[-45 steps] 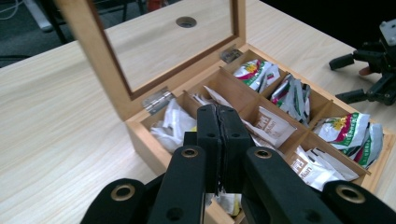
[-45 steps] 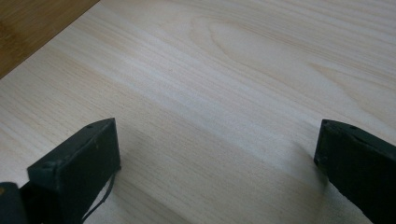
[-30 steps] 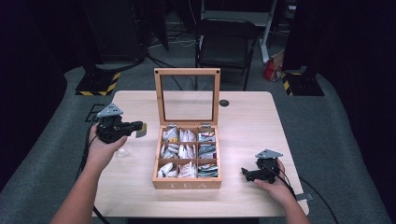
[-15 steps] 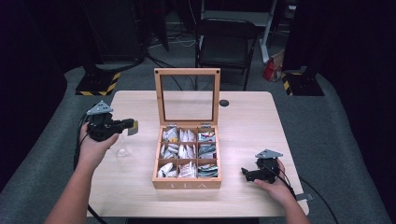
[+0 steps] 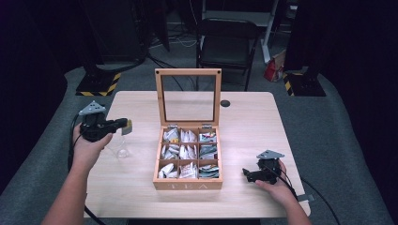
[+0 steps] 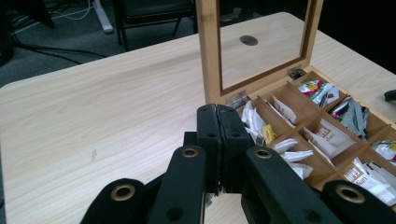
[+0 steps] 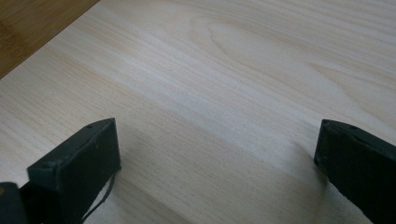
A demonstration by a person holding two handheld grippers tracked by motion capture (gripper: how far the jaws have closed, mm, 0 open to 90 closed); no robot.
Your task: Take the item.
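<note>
High view, nearest first: right tongs [image 5: 245, 173] rest on the table [image 5: 248, 122], jaws wide apart with nothing between them; the right gripper view shows bare wood between the two pads. Just to their left stands the box [image 5: 187, 185], lid upright, its compartments full of tea bags. Left tongs [image 5: 123, 124] hang beyond the box's left side, jaws pressed together on a small yellowish packet [image 5: 127, 125] at their tips. A clear glass [image 5: 121, 147] sits just below them.
</note>
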